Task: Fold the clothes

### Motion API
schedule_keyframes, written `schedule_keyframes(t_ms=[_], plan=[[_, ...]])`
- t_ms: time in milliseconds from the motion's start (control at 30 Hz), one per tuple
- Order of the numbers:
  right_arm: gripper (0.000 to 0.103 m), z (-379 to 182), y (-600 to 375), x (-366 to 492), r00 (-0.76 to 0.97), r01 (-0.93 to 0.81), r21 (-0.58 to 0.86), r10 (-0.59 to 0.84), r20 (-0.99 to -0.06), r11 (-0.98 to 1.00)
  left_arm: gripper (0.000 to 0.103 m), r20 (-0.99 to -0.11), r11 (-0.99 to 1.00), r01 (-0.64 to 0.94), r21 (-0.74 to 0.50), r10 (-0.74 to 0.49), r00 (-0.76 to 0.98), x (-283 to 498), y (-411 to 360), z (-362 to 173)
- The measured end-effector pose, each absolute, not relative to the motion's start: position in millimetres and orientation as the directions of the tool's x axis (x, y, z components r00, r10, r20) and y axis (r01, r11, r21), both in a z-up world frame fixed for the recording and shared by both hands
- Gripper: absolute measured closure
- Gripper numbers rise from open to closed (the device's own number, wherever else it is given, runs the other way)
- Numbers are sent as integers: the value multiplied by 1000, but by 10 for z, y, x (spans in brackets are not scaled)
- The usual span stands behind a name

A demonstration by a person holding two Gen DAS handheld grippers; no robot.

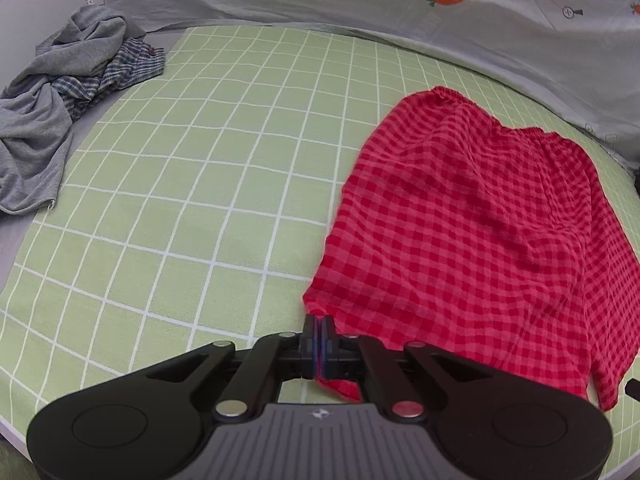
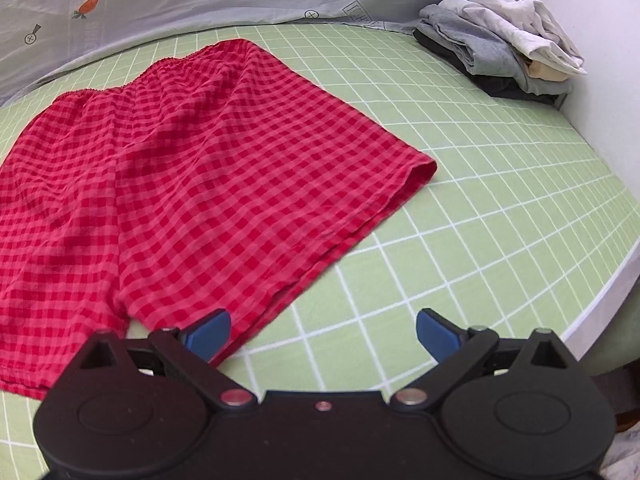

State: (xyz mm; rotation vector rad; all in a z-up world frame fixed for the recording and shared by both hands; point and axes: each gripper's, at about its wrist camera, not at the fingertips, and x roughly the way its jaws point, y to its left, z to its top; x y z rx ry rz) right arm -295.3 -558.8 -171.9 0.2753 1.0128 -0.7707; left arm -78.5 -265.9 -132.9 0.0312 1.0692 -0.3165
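my left tool (image 1: pixel 319 334) is clamped on a hem corner of the red checked shorts (image 1: pixel 472 236), angled steeply down. my right tool (image 2: pixel 323 334) hangs wide apart over the other leg hem, holding nothing. the shorts lie flat on the green grid sheet (image 1: pixel 192 200), waistband toward the far edge.

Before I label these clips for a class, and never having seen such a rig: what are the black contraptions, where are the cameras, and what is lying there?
Each black contraption is a hand-held two-finger gripper with a camera looking along its fingers. One picture comes from the left gripper, shut on a hem corner of the red checked shorts. The other comes from the right gripper, open and holding nothing. The shorts lie spread on a green grid-patterned cloth. Other clothes sit crumpled or stacked at the edges.
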Motion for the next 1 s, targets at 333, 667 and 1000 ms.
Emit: schedule_keyframes(t_ms=[333,667,1000], plan=[[3,-1690,-6762,-3210,322,630,-154,-437,-840,761,102,-781,915,325,-241,-381,494,-1299,-4185,-1016],[3,-1803,-7205,-3322,316,662,-90,-386,-867,744,76,-838,826,495,-267,-453,304,-1804,-5155,-1317],[3,-1664,-6861,-3019,393,613,-74,-385,-835,787,35,-859,923,325,-204,-328,393,-1582,-4372,-1221]])
